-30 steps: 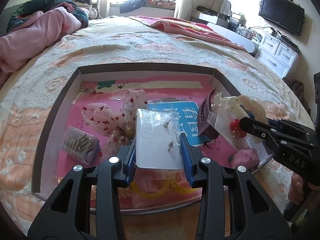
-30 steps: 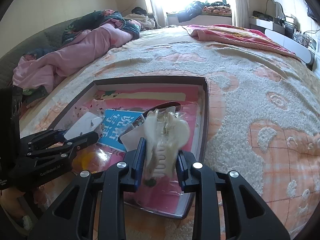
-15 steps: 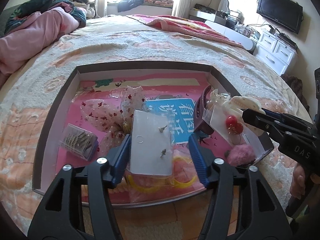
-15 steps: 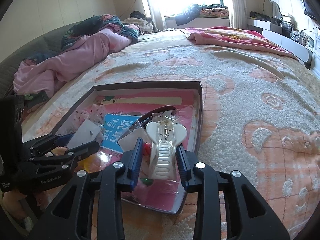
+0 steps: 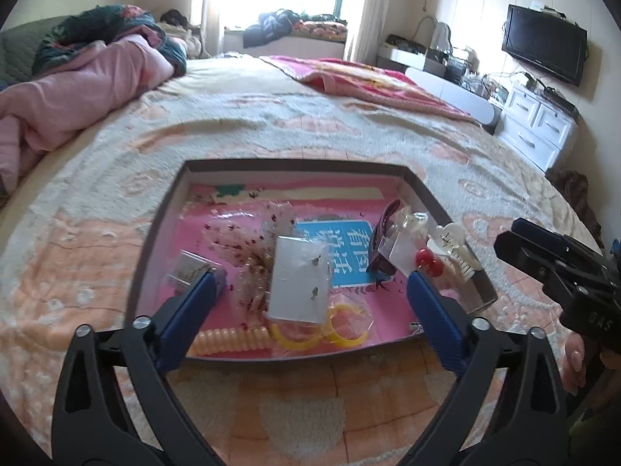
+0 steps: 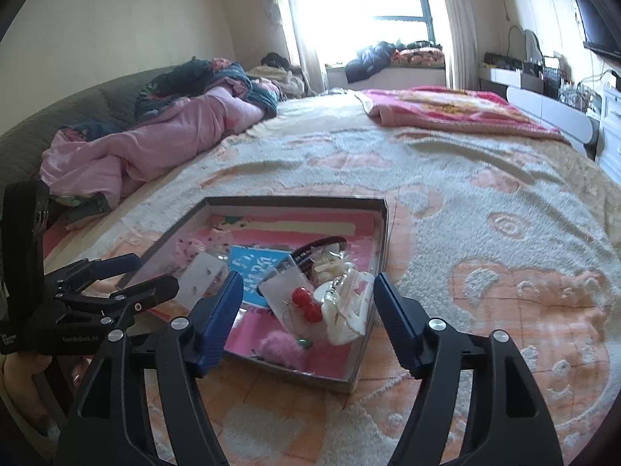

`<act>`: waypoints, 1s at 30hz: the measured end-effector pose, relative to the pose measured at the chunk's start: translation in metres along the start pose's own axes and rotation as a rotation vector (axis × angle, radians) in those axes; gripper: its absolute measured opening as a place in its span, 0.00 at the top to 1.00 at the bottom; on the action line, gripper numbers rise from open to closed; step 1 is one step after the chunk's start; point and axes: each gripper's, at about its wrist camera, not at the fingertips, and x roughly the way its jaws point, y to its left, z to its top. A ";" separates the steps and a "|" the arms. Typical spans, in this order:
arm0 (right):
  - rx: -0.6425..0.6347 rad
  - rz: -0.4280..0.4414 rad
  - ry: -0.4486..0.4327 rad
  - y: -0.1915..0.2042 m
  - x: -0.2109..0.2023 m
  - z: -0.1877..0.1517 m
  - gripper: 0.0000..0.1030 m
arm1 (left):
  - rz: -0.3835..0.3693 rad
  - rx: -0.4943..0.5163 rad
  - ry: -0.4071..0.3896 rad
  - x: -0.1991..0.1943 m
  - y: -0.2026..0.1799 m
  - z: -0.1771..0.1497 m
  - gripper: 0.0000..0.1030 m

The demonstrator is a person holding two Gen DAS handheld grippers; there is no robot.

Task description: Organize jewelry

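While the box (image 5: 163,233) sat on a fleecy blanket (image 5: 271,128) (bedroom, bright window), both grippers' jaws were opening. Left gripper (image 5: 310,291) and right gripper (image 6: 308,299) gripped nothing.

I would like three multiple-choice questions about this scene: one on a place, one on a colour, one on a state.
1. Where does the white hair claw lie?
A. in the tray, by its right wall
B. on the blanket outside the tray
C. on the pink quilt

2. What colour are the two beads on the clear packet?
A. blue
B. red
C. black

3. How does the left gripper stand?
A. shut on the earring card
B. shut on nothing
C. jaws apart, gripping nothing

Answers: 1 A, the claw leans at the tray's right wall. 2 B, both beads are red. 3 C, the earring card lies free between the opening jaws.
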 end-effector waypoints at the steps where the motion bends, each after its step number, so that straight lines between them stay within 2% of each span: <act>1: -0.005 0.000 -0.010 0.002 -0.005 0.000 0.28 | 0.004 -0.001 -0.007 -0.005 0.000 0.000 0.11; 7: -0.038 -0.044 -0.096 0.017 -0.040 -0.003 0.09 | 0.014 -0.004 -0.029 -0.032 -0.003 -0.004 0.11; 12: -0.049 -0.052 -0.131 0.025 -0.065 -0.015 0.07 | 0.035 0.002 -0.061 -0.056 -0.007 -0.014 0.11; 16: -0.003 0.003 -0.126 0.025 -0.077 -0.025 0.07 | 0.053 0.000 -0.083 -0.073 -0.007 -0.026 0.11; 25: -0.061 -0.073 -0.163 0.045 -0.095 -0.057 0.07 | 0.093 0.003 -0.137 -0.102 -0.011 -0.054 0.11; 30: -0.037 -0.106 -0.179 0.043 -0.098 -0.072 0.06 | 0.103 0.003 -0.144 -0.106 -0.012 -0.071 0.11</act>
